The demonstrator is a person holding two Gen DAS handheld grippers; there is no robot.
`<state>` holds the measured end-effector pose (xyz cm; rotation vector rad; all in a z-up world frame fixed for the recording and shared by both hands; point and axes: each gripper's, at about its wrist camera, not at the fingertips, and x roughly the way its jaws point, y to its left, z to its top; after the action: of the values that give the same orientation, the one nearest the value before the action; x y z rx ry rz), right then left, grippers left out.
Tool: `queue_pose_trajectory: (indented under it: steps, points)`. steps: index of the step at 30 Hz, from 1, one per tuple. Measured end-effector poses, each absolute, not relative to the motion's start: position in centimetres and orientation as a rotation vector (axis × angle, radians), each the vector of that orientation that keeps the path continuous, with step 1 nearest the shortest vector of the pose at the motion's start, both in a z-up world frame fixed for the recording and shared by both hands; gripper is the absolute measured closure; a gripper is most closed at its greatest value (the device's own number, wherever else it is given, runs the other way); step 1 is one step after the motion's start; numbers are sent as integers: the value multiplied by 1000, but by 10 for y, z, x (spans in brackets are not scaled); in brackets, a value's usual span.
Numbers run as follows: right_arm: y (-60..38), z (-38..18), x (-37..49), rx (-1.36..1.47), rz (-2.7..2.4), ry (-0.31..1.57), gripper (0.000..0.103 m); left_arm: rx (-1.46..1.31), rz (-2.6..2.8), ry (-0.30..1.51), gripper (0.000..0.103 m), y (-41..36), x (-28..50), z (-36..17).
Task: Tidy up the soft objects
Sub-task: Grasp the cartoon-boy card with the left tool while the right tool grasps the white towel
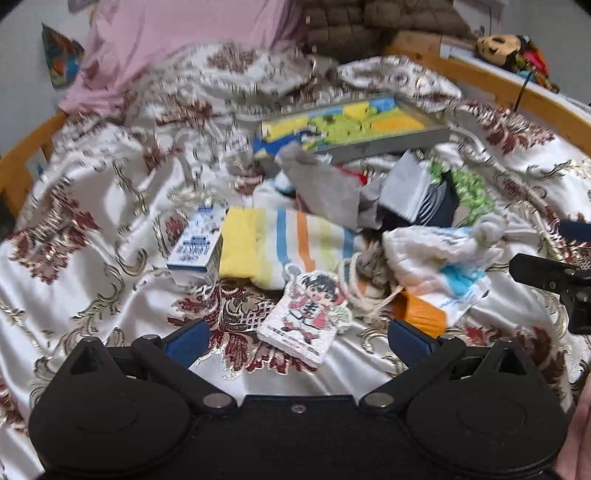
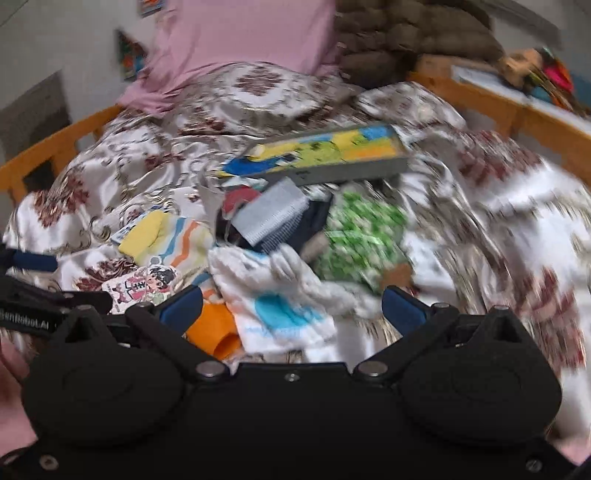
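Note:
A heap of soft things lies on a patterned bedspread (image 1: 92, 229): a striped yellow, blue and orange cloth (image 1: 280, 240), a grey sock (image 1: 325, 188), a white cloth with a blue patch (image 1: 439, 258), a green-patterned cloth (image 2: 362, 236) and a cartoon-figure sponge pad (image 1: 306, 317). A grey tray (image 1: 369, 125) behind the heap holds yellow, green and blue folded pieces. My left gripper (image 1: 299, 338) is open, just above the cartoon pad. My right gripper (image 2: 291, 306) is open over the white cloth (image 2: 280, 306). The right wrist view is blurred.
A small white and blue carton (image 1: 197, 247) lies left of the striped cloth. A pink pillow (image 1: 177, 40) and a brown quilted cushion (image 1: 369, 26) stand at the head. A wooden bed rail (image 1: 491, 79) runs along the right, with toys on a shelf behind.

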<state>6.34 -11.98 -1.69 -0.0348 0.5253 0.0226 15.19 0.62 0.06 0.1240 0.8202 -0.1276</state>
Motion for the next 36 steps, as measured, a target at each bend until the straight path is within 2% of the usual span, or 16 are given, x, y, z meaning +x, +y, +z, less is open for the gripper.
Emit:
queue_pose_trajectory:
  steps: [11, 15, 18, 21, 23, 27, 29, 30, 31, 32, 36]
  points:
    - [-84, -41, 116, -261, 131, 535, 1, 140, -218, 971, 2, 24, 206, -38]
    - [-74, -50, 125, -288, 142, 562, 5, 95, -261, 1009, 9, 28, 212, -45]
    - [-74, -48, 122, -295, 153, 578, 10, 52, -287, 1010, 18, 32, 214, -45]
    - [-78, -47, 120, -274, 156, 592, 19, 0, -306, 1021, 29, 34, 216, -45]
    - [-83, -49, 120, -255, 158, 607, 26, -26, -317, 1026, 42, 36, 216, -46]
    - [-84, -56, 129, -258, 163, 627, 38, -71, -345, 1028, 51, 38, 214, -45]
    - [-83, -59, 133, -269, 155, 632, 52, -87, -356, 1020, 52, 38, 212, -43]
    - [-83, -59, 133, -272, 149, 633, 55, -89, -367, 1015, 53, 37, 211, -42]
    - [-83, -59, 133, -272, 147, 634, 62, -91, -378, 1010, 70, 36, 210, -41]
    - [-83, -58, 133, -270, 149, 639, 68, -95, -389, 1007, 73, 36, 209, -40]
    - [-84, -58, 133, -274, 158, 651, 74, -86, -406, 984, 79, 32, 204, -35]
